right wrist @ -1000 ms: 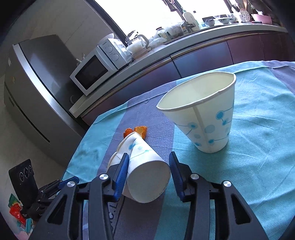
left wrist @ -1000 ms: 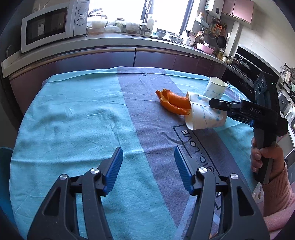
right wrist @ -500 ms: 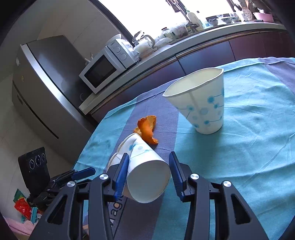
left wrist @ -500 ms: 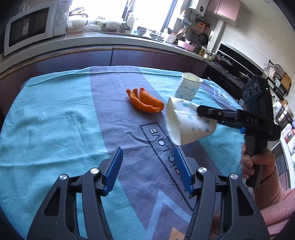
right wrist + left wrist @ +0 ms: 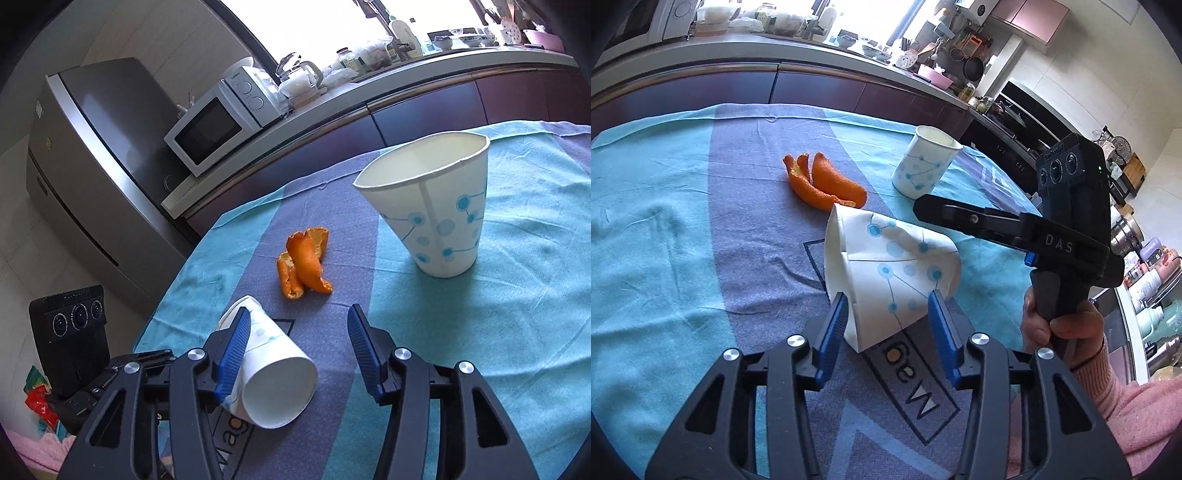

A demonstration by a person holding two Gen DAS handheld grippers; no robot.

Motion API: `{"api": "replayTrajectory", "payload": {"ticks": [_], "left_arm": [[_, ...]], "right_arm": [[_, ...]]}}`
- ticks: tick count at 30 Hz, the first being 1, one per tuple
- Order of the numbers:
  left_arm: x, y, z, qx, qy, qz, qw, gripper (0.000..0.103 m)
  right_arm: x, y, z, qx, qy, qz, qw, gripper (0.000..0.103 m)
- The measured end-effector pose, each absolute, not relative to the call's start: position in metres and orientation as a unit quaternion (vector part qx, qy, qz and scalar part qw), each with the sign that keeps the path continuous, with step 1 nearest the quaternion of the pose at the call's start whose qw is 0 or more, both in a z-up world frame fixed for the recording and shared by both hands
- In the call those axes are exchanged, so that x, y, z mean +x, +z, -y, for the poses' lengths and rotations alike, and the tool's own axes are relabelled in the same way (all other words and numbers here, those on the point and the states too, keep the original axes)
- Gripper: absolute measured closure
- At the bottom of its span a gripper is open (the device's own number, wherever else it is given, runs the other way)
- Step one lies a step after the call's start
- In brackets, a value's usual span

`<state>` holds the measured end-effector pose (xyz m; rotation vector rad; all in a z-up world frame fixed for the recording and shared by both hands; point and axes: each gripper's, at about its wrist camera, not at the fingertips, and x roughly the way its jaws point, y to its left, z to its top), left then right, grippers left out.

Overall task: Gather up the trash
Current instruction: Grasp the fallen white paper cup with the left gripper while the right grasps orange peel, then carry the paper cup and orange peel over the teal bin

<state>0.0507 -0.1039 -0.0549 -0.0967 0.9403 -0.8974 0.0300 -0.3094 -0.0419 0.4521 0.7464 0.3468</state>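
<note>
A crumpled white paper cup with blue dots (image 5: 890, 273) is held on its side above the blue tablecloth (image 5: 665, 258). My left gripper (image 5: 888, 325) is shut on its lower part. In the right wrist view the same cup (image 5: 273, 384) sits by the left finger of my right gripper (image 5: 297, 350), which is open and no longer clamps it. Orange peel (image 5: 823, 182) lies on the cloth beyond the cup, also seen in the right wrist view (image 5: 304, 264). A second paper cup (image 5: 925, 166) stands upright further back (image 5: 436, 206).
A kitchen counter (image 5: 775, 55) with a microwave (image 5: 218, 125) and dishes runs behind the table. A fridge (image 5: 96, 155) stands at the left. The person's hand in a pink sleeve (image 5: 1067, 332) holds the right gripper's handle.
The right gripper carried the crumpled cup toward the left gripper, then opened. The left gripper closed on the cup. The orange peel, once behind the cup, is now in plain view.
</note>
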Motion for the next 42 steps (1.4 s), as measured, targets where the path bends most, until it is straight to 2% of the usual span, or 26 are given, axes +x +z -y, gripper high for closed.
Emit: {"api": "replayTrajectory", "payload": {"ticks": [4,11,14,16,21,33,42], "left_arm": [[0.051,-0.056,0.106,-0.047,-0.419,-0.440,0.793,0.083],[0.049,-0.049,0.085,-0.063,-0.413,-0.427,0.802,0.093],[0.047,-0.045,0.073,-0.068,-0.407,-0.419,0.809,0.096],[0.047,-0.044,0.063,-0.073,-0.401,-0.415,0.813,0.097],[0.044,-0.040,0.040,-0.085,-0.383,-0.408,0.824,0.099],[0.034,-0.030,-0.013,-0.091,-0.338,-0.385,0.854,0.099],[0.019,-0.018,-0.049,-0.084,-0.302,-0.369,0.875,0.099]], "right_arm": [[0.055,-0.043,0.299,0.184,0.160,-0.375,0.895,0.054],[0.091,-0.052,0.282,0.148,0.159,-0.404,0.888,0.064],[0.096,-0.055,0.276,0.133,0.160,-0.413,0.887,0.072],[0.097,-0.056,0.274,0.130,0.162,-0.418,0.884,0.085],[0.090,-0.049,0.275,0.127,0.156,-0.405,0.892,0.089],[0.055,-0.014,0.251,0.116,0.182,-0.350,0.912,0.090],[0.041,-0.007,0.198,0.117,0.256,-0.344,0.896,0.090]]}}
